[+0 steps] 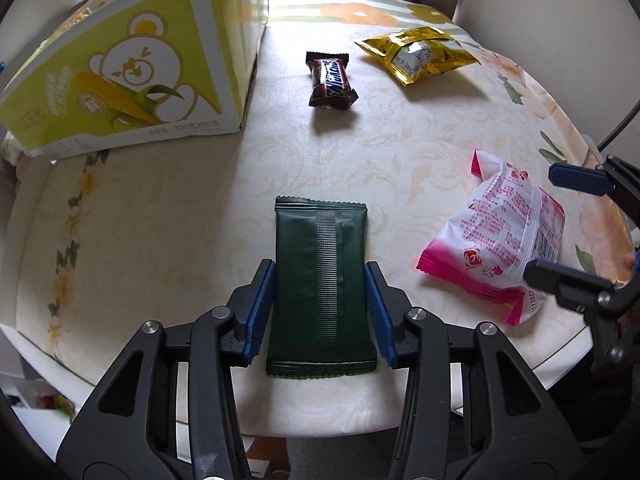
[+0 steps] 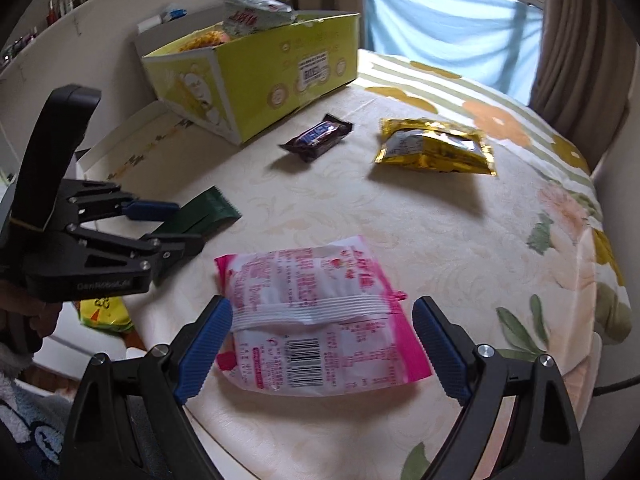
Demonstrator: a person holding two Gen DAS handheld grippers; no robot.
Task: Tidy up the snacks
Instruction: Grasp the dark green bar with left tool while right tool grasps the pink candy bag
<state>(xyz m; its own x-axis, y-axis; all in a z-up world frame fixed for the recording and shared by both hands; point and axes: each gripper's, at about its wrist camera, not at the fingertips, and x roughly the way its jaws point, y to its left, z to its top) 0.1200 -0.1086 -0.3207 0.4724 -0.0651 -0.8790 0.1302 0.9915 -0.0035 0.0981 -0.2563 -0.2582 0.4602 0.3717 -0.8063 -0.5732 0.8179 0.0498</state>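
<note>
A dark green snack packet (image 1: 320,260) lies flat near the table's front edge, seam side up. My left gripper (image 1: 320,312) has its blue pads against the packet's two long sides, down at table level. The right wrist view shows the same gripper (image 2: 182,224) with the green packet (image 2: 212,208) poking out beyond its fingers. A pink and white snack packet (image 2: 312,280) lies to the right. My right gripper (image 2: 324,312) straddles it with wide open jaws; the left pad is at the packet's edge and the right pad stands clear. The left wrist view shows the right gripper (image 1: 548,222) at the pink packet (image 1: 496,232).
An open yellow-green cardboard box (image 1: 120,80) with snacks inside stands at the back left of the round table (image 1: 160,220). A brown chocolate bar (image 1: 332,80) and a gold foil packet (image 1: 420,56) lie farther back. Curtains and a chair stand beyond the table.
</note>
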